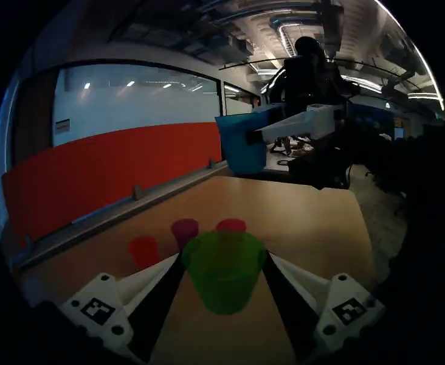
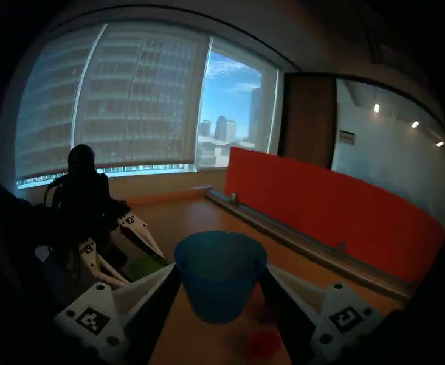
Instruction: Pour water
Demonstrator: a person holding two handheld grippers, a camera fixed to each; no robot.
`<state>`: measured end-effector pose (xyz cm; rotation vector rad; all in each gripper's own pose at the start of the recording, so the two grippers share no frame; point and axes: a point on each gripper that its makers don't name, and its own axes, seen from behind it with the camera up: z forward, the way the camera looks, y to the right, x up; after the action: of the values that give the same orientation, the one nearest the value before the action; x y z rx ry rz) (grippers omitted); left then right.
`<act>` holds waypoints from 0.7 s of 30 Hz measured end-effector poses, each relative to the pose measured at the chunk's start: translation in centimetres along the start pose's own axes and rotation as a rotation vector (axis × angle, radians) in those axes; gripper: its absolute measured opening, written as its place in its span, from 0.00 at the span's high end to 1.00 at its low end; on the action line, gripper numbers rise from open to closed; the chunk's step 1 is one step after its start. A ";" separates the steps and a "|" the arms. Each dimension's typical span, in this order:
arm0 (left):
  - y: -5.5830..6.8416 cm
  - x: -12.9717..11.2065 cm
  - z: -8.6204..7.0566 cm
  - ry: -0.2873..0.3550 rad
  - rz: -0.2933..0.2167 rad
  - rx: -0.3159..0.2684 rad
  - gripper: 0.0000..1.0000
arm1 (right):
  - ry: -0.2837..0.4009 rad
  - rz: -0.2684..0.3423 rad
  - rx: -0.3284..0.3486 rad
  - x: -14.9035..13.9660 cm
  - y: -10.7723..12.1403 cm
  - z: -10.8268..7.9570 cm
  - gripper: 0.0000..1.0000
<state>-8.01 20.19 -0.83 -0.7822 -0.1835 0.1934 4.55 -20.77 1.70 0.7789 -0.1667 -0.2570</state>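
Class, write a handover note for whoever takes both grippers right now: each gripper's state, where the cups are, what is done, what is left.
Left gripper: shut on the green cup, upright.
Right gripper: shut on the blue cup, held above the table, about upright, apart from the green cup.
A red cup, purple cup and second red cup stand on the table beyond the green cup.
Done: both cups grasped.
Left: bring the cups together and pour. Water cannot be made out.

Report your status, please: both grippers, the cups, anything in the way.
Left gripper shut on green cup. Right gripper shut on blue cup, upright, above table. Purple cup, two red cups beyond green cup, none blocking.
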 end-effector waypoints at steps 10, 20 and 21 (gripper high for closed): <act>-1.3 -2.8 1.1 -0.082 -0.009 0.011 0.11 | -0.069 0.001 0.006 -4.5 0.7 0.3 0.11; -2.5 -6.0 1.9 -0.160 -0.008 0.022 0.11 | -0.123 -0.003 0.009 -7.9 1.4 0.5 0.11; -2.6 -6.4 2.0 -0.168 -0.009 0.024 0.11 | -0.127 -0.004 0.010 -8.1 1.4 0.6 0.11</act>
<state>-14.34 18.19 1.85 -0.7416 -0.3430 0.2528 -3.12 -17.82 2.68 0.7728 -0.2868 -0.3097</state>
